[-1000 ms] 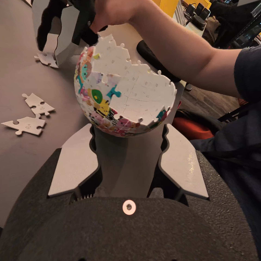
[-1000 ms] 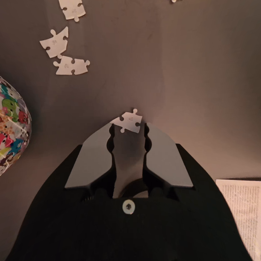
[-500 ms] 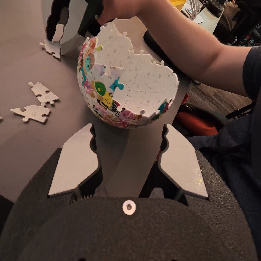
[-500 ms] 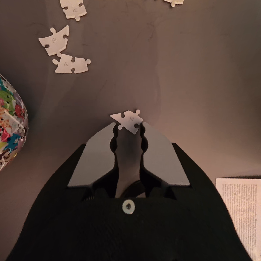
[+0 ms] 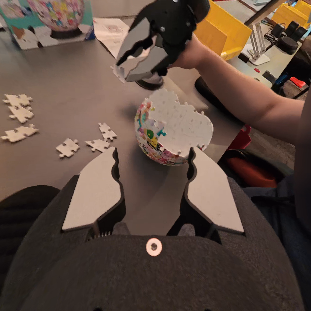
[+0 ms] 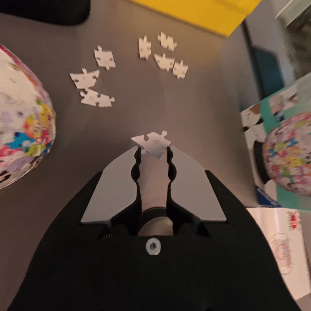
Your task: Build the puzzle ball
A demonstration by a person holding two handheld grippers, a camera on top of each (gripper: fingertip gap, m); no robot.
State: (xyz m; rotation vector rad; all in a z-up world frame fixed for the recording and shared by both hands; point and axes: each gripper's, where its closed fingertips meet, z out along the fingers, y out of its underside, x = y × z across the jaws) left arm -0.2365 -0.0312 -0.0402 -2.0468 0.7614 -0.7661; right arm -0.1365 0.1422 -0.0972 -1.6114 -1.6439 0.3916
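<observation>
The half-built puzzle ball (image 5: 173, 129) rests on the grey table, colourful outside, white inside, its opening turned up and toward me. It also shows at the left edge of the right wrist view (image 6: 21, 121). My left gripper (image 5: 153, 149) is open and empty just in front of the ball, right fingertip close to its rim. My right gripper (image 6: 152, 148) is shut on a white puzzle piece (image 6: 152, 143) and holds it above the table. In the left wrist view that gripper (image 5: 124, 72) hangs above and behind the ball with the piece (image 5: 117, 71) at its tips.
Several loose white pieces lie on the table (image 5: 67, 148) (image 6: 90, 87). The puzzle box (image 6: 286, 148) (image 5: 47, 21) and a paper sheet (image 6: 282, 249) stand at the table's far side. Yellow bins (image 5: 218, 33) sit behind. A person's arm (image 5: 244, 101) reaches over the right side. There is about 20 cm between the tips of the two grippers.
My right gripper closed on the white piece and lifted it off the table. My left gripper drew back and up from the ball, so the ball looks smaller.
</observation>
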